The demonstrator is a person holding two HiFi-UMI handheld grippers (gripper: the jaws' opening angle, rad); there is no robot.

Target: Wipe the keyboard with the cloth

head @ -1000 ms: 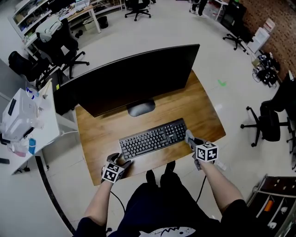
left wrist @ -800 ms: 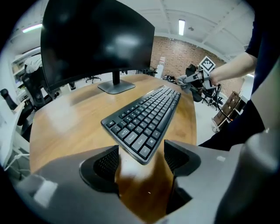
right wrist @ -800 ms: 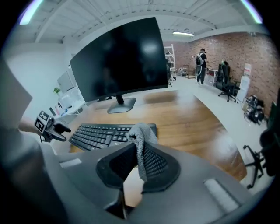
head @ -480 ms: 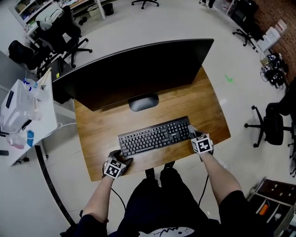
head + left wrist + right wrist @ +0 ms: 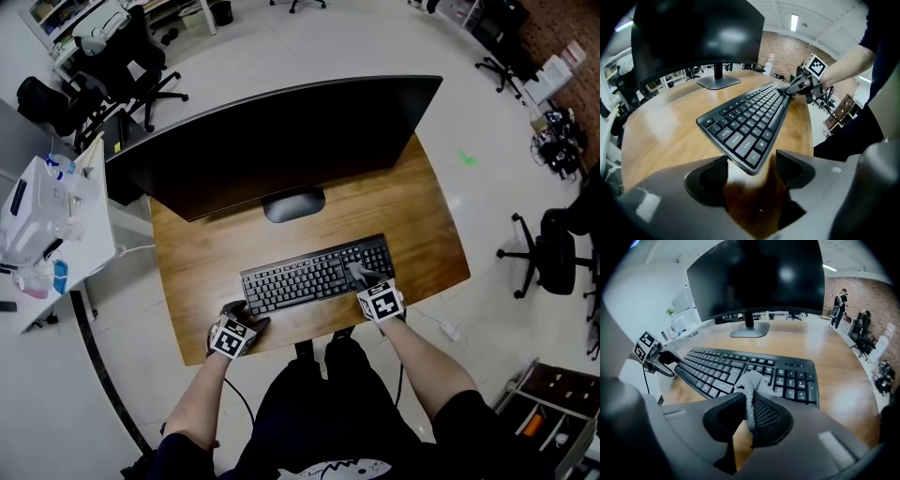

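On the wooden desk (image 5: pixel 211 262) a black keyboard (image 5: pixel 317 274) lies lengthwise in front of the person, below the round foot (image 5: pixel 293 204) of a big dark monitor (image 5: pixel 281 141). Right gripper (image 5: pixel 749 413) is clenched on a grey cloth (image 5: pixel 751 379): the cloth is pinched between the two pads and its free end bunches up ahead of the tips, resting on the keys near the front edge, toward the keyboard's right end and just left of the number pad. Head view puts that gripper over the right third of the keyboard, marker cube up, with the forearm reaching in from below. Left gripper (image 5: pixel 750 174) is released, jaws apart, low at the desk's front edge by the keyboard's left end. The keyboard's near corner pokes in between its tips. The left pad is right beside the keyboard's edge and bare wood shows between the corner and the right pad, so it has no grip on the board. Both grippers stay at the near side of the desk, well apart from each other, with the keyboard between them. Off the desk's left side stands a white side table (image 5: pixel 89 246) with clutter on it, and black office chairs (image 5: pixel 127 89) stand on the pale floor beyond.
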